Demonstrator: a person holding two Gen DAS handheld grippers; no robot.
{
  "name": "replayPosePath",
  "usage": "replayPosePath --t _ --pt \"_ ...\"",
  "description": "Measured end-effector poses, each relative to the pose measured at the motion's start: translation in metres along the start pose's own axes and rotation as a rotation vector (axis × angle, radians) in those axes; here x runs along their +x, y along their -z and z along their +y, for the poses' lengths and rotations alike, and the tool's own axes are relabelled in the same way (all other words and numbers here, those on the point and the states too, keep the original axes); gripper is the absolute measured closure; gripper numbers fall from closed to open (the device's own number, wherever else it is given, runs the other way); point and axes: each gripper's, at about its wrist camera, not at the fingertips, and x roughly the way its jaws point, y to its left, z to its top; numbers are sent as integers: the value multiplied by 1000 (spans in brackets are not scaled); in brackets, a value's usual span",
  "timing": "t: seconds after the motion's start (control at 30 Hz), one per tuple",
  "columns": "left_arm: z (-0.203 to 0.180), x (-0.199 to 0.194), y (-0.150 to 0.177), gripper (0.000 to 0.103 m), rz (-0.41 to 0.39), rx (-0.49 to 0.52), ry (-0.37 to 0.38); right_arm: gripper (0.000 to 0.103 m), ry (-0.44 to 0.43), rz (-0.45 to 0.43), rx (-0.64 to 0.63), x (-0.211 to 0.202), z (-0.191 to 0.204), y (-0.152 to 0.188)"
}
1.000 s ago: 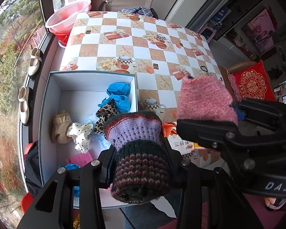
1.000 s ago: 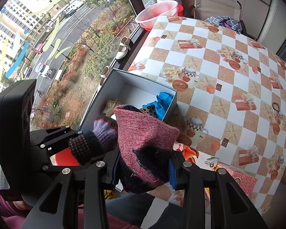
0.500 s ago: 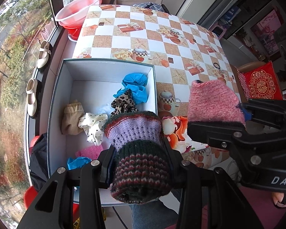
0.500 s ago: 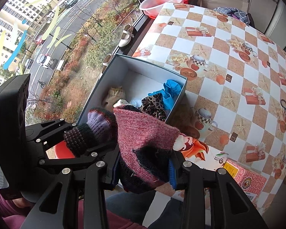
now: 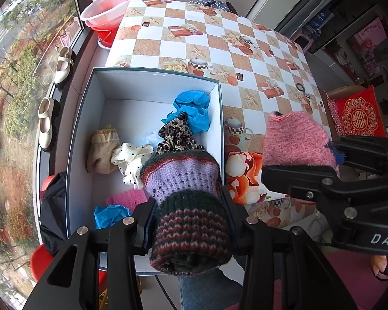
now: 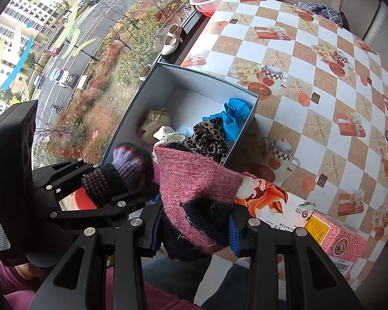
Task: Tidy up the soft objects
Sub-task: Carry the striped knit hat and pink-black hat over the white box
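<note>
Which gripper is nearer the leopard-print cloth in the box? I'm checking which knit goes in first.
Left. The left gripper, shut on the purple striped knit, hangs just in front of the leopard-print cloth. The right gripper, holding the pink knit, sits off to its right, outside the box.

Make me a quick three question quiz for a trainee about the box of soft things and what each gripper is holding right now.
1. True or false: the left gripper is shut on a purple striped knit piece.
2. Which knit does the right gripper hold? A) leopard-print cloth B) pink knit piece C) blue cloth
3. Fill in: the leopard-print cloth lies inside the white ____.

Key:
1. True
2. B, the pink knit piece
3. box
</note>
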Motion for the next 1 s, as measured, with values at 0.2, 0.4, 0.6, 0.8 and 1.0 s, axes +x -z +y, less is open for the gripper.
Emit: replayPosePath --t 0.2,0.4,0.6,0.8,1.0 --pt "-1 0 0 57 -1 3 2 62 1 4 -2 1 0 1" --pt "-1 0 0 57 -1 2 1 62 2 6 -2 2 1 1" --pt "1 2 2 57 5 -1 -1 62 4 10 -7 4 3 1" --pt "3 2 3 57 4 -5 -1 62 3 12 -6 5 4 1" --pt "4 2 2 57 4 -4 -2 62 4 13 -6 5 4 2"
